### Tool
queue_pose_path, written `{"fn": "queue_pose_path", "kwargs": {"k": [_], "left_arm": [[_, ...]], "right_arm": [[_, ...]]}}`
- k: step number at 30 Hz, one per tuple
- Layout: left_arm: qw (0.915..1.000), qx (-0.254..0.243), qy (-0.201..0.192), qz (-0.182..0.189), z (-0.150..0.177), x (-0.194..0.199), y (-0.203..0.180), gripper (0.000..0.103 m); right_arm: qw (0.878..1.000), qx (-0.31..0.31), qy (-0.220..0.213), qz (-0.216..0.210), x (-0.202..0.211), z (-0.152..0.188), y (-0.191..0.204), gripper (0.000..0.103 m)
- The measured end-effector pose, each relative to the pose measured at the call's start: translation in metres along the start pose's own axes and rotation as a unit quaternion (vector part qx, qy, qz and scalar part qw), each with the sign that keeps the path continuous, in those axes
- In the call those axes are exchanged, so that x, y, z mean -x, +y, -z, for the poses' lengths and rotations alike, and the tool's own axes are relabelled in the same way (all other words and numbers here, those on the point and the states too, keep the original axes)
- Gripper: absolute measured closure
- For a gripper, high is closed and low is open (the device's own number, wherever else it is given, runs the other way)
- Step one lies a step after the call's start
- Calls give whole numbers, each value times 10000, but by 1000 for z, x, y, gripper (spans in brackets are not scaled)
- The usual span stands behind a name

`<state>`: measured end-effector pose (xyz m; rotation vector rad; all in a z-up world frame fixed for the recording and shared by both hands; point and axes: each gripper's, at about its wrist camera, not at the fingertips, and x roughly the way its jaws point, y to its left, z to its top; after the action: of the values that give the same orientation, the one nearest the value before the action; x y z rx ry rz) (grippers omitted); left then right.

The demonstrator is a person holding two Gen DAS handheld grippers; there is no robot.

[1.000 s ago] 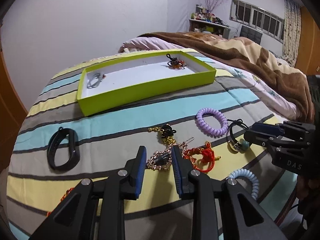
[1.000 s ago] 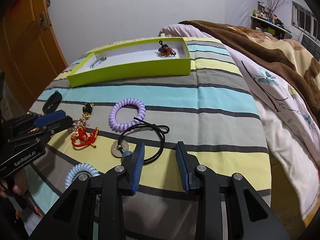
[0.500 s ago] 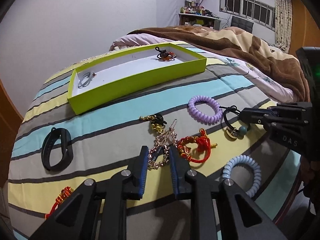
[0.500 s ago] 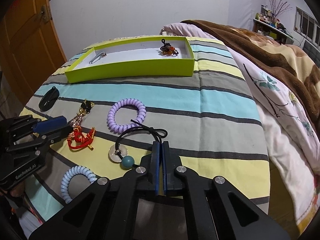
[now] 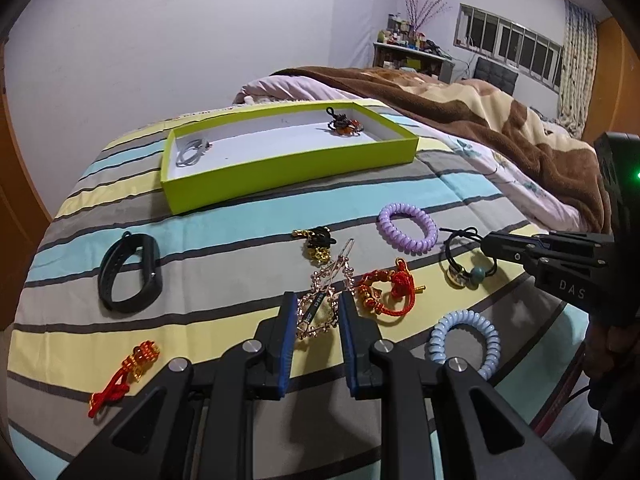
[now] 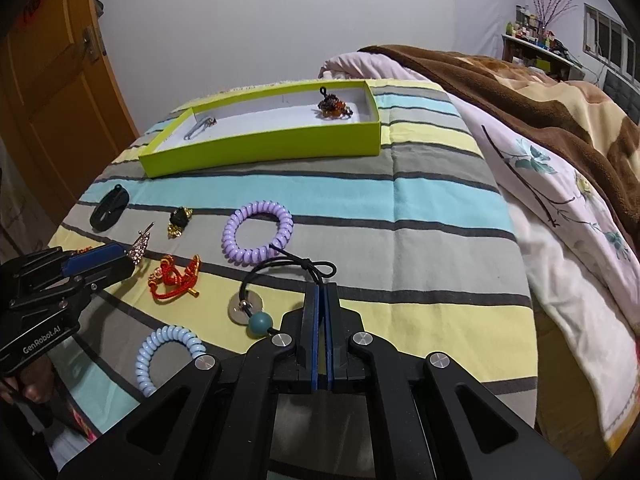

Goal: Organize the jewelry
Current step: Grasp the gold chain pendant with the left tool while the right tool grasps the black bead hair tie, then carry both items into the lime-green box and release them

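Left gripper [image 5: 318,312] sits low over the striped bedspread [image 5: 248,216], jaws part-way apart with the rhinestone hair clip [image 5: 326,294] between the pads; whether they already bite it can't be told. The clip's long axis runs forward and slightly right, away from the gripper toward the green tray [image 5: 288,168], so the pads straddle its near, wide end across the short side. Right gripper [image 6: 321,312] is closed on the black cord necklace [image 6: 280,280]: the cord runs between the blue pads, with the disc and teal bead just to the left. Tray lies well ahead of both, holding a silver clip and a beaded piece. Red knot bracelet [image 5: 386,294] sits just right of the hair clip, purple coil tie [image 5: 408,229] beyond it. Left is nearer the clip, right nearer the necklace. Likely next: carry both forward to the tray.
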<state>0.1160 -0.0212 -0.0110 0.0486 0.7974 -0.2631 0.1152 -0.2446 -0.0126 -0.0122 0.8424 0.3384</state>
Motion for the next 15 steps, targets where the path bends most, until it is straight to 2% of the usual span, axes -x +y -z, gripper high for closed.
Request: {"fn": "queue_pose_path", "kwargs": {"k": [15], "left_arm": [[9991,183,-365,-76,-12,27,7,82]], "right_arm": [[9988,96,-477,-69,35,-17,8,101]]}}
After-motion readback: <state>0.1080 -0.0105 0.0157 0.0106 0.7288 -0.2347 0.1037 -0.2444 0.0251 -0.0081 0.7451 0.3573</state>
